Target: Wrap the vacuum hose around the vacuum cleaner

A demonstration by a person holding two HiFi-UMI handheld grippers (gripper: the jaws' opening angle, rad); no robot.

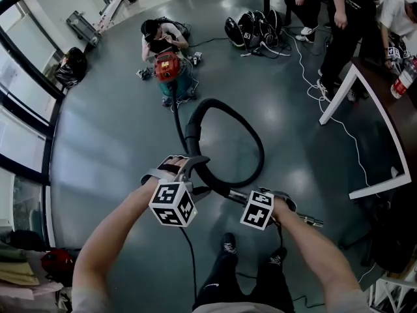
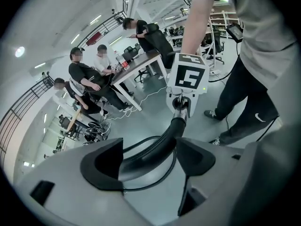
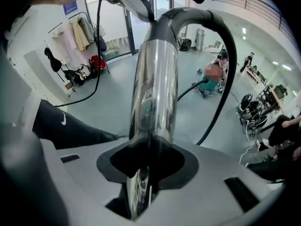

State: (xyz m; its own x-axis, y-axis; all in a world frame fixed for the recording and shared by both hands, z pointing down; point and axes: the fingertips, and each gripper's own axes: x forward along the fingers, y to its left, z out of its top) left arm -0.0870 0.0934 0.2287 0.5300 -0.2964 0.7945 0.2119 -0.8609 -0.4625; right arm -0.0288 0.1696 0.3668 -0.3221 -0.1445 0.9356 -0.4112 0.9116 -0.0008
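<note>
Ahead of you a person [image 1: 163, 36] is crouching on the grey floor [image 1: 111, 149], and a heap of dark gear [image 1: 251, 26] is lying further right, near another person [image 1: 345, 31] who is standing by the white-framed counter [image 1: 388, 119]. A red-and-white container [image 1: 405, 77] is resting at that counter's far edge. On your left, tall windows [image 1: 19, 135] are running along the curved wall with a red bag [image 1: 57, 263] sitting below them close to you, and coats are hanging on a rack [image 3: 77, 34] against a white wall.
</note>
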